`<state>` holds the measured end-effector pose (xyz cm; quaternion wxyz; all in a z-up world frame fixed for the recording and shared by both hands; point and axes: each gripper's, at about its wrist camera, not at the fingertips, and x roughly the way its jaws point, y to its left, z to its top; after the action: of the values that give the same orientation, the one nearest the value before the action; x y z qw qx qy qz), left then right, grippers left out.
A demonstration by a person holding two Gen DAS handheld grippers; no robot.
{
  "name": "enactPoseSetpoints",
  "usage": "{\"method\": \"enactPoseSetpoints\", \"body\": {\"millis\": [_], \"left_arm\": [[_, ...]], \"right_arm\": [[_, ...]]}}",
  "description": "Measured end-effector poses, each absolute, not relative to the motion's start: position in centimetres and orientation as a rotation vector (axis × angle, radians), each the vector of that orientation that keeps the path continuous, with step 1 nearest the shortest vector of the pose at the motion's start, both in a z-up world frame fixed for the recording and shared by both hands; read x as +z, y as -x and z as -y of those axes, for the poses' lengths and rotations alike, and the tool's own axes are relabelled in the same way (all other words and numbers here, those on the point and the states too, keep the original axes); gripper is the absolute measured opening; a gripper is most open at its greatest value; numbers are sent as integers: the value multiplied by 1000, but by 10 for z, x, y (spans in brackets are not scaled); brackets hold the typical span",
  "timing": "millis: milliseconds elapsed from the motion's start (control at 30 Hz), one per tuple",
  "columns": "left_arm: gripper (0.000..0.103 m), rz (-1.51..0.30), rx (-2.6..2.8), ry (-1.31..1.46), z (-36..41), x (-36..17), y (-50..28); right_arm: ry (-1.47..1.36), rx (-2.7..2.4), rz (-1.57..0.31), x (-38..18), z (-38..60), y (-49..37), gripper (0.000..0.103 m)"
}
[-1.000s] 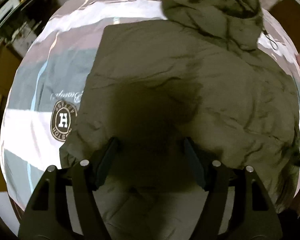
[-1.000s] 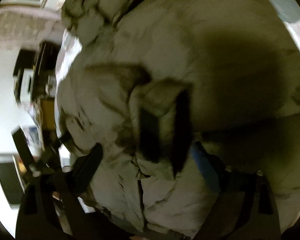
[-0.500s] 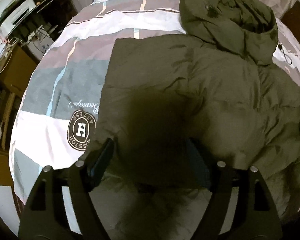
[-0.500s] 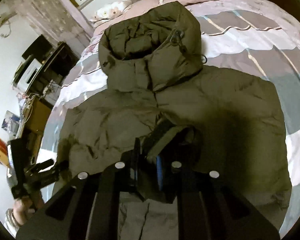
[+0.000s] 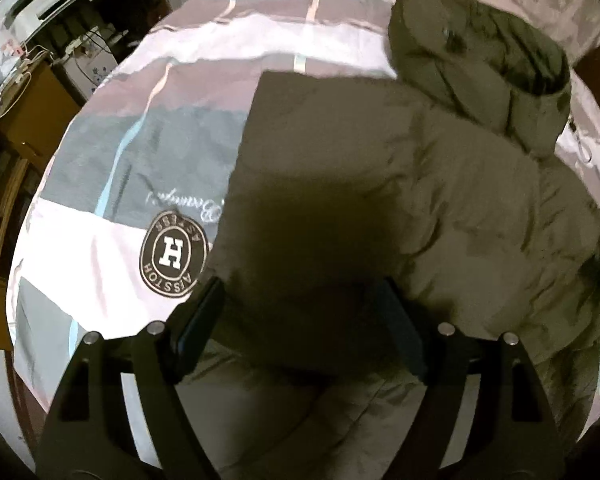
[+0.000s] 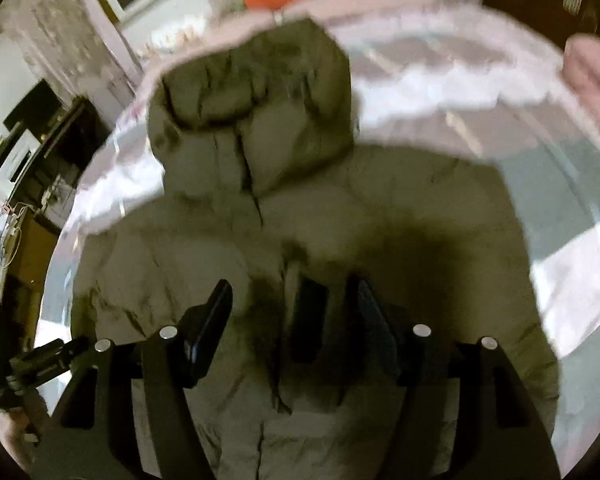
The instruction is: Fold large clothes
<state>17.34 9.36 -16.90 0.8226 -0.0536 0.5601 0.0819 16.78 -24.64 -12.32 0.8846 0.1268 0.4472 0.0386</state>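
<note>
Right gripper (image 6: 292, 316) has risen off the olive hooded puffer jacket (image 6: 380, 216) since the earlier frame, its jaws just opening, nothing between them. Left gripper (image 5: 300, 316) hovers wide open, empty. Jacket lies flat on the striped bedspread (image 5: 140, 152), sleeves tucked in, likely ready for a body fold.

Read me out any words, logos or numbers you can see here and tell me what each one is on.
"H": middle of the round badge printed on the bedcover.
Ring lettering around that badge: upside down and blurred; no reliable reading.
Cursive script above the badge, on the bedcover: upside down, too blurred to read.
Jacket: no readable text.
Right wrist view: nothing readable.
</note>
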Motion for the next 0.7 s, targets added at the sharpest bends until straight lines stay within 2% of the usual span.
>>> {"method": "enactPoseSetpoints", "body": {"millis": [267, 433, 700], "left_arm": [[80, -1277, 144, 107, -88, -190, -178], [86, -1305, 153, 86, -89, -202, -181], [86, -1276, 155, 61, -82, -195, -182]], "right_arm": [[-163, 180, -1137, -171, 205, -175, 63], [-132, 153, -1192, -200, 199, -178, 63], [-212, 171, -1205, -192, 210, -175, 63]]}}
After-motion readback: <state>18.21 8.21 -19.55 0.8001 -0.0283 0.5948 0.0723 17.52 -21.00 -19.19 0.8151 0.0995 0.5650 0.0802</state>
